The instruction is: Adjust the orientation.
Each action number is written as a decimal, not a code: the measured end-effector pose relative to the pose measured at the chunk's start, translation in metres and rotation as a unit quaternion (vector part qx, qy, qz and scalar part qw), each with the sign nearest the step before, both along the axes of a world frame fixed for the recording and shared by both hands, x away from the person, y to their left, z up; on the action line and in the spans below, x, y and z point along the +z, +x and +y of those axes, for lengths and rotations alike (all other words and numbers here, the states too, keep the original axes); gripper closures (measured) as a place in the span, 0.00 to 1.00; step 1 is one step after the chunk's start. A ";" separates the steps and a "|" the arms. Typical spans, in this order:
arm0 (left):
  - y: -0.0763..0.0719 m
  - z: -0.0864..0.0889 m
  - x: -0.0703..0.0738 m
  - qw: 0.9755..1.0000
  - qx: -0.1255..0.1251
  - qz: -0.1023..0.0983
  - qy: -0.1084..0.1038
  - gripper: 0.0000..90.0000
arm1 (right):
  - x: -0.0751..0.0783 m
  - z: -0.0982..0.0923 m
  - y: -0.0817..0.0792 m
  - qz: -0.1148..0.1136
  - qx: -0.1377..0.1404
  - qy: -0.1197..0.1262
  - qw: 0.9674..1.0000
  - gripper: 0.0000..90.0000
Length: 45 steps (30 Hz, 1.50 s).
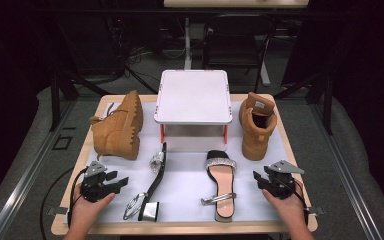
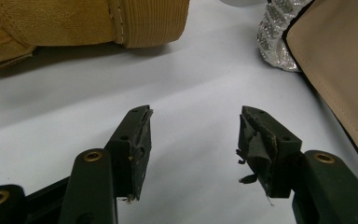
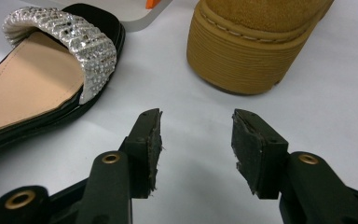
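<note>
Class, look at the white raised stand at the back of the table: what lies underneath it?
Under the white stand, the high view shows two orange legs and a pale, shadowed gap above the white mat. Nothing is visibly stored there, but the stand's top covers the deeper space.

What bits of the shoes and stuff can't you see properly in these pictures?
- Space under the white shelf: high view, its own top covers it.
- Left boot: lies on its side, so the high view hides its far side; the left gripper view's top edge cuts it off.
- Right boot: right gripper view cuts off everything above the sole.
- Flat sandal: its heel end runs off the right gripper view's left edge.
- Room behind the table: too dark.
</note>
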<state>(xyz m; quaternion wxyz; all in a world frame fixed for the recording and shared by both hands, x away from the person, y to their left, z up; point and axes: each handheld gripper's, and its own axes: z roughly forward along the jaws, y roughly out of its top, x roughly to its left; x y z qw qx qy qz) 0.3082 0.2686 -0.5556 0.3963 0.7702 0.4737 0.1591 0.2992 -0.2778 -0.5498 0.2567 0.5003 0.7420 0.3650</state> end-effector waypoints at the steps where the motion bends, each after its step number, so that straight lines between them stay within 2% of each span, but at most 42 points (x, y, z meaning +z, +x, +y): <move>1: -0.001 0.000 0.000 1.000 0.000 0.002 -0.005 0.49 | 0.000 0.000 0.000 0.005 0.001 0.000 1.000 0.58; 3: -0.001 0.000 0.001 1.000 0.002 0.003 -0.012 0.49 | 0.000 -0.002 -0.001 0.015 0.006 0.000 1.000 0.61; 7: -0.003 -0.003 0.001 1.000 -0.006 0.001 -0.014 0.50 | 0.000 -0.004 -0.002 0.018 0.004 0.012 1.000 0.61; 8: -0.003 -0.003 0.002 1.000 -0.010 -0.001 -0.013 0.51 | 0.000 -0.005 -0.003 0.017 0.002 0.008 1.000 0.62; 11: -0.004 -0.002 0.003 1.000 -0.019 -0.004 -0.021 0.53 | 0.000 -0.005 -0.004 0.019 0.005 0.012 1.000 0.61; 14: -0.004 -0.001 0.005 0.999 -0.012 0.003 -0.040 0.53 | -0.002 -0.003 -0.005 0.024 0.005 0.007 1.000 0.59; 16: -0.004 0.000 0.005 0.999 -0.007 0.003 -0.040 0.54 | -0.001 -0.003 -0.005 0.022 0.002 0.004 1.000 0.58; 18: -0.005 0.001 0.006 0.999 -0.007 -0.007 -0.037 0.54 | -0.001 -0.003 -0.005 0.022 0.001 0.006 1.000 0.58; 22: -0.010 0.002 0.010 0.998 -0.020 -0.011 -0.055 0.56 | 0.000 -0.004 -0.005 0.022 0.002 0.009 1.000 0.60; 23: -0.011 0.001 0.012 0.998 -0.024 -0.012 -0.052 0.58 | -0.001 -0.003 -0.005 0.024 0.004 0.012 1.000 0.61; 30: -0.018 -0.003 0.020 0.998 -0.036 -0.014 -0.048 0.59 | -0.001 -0.003 -0.005 0.028 0.008 0.014 0.999 0.63; 34: -0.024 -0.006 0.026 0.997 -0.041 -0.003 -0.063 0.61 | -0.001 -0.003 -0.005 0.030 0.009 0.014 0.999 0.62; 38: -0.030 -0.012 0.034 0.996 -0.056 -0.011 -0.071 0.61 | -0.002 -0.004 -0.005 0.030 0.003 0.019 0.999 0.61; 43: -0.033 -0.018 0.041 0.996 -0.060 -0.013 -0.059 0.62 | -0.002 -0.006 -0.005 0.029 -0.004 0.022 0.999 0.60; 45: -0.035 -0.022 0.044 0.995 -0.067 -0.017 -0.065 0.63 | -0.002 -0.006 -0.005 0.028 -0.004 0.027 0.999 0.60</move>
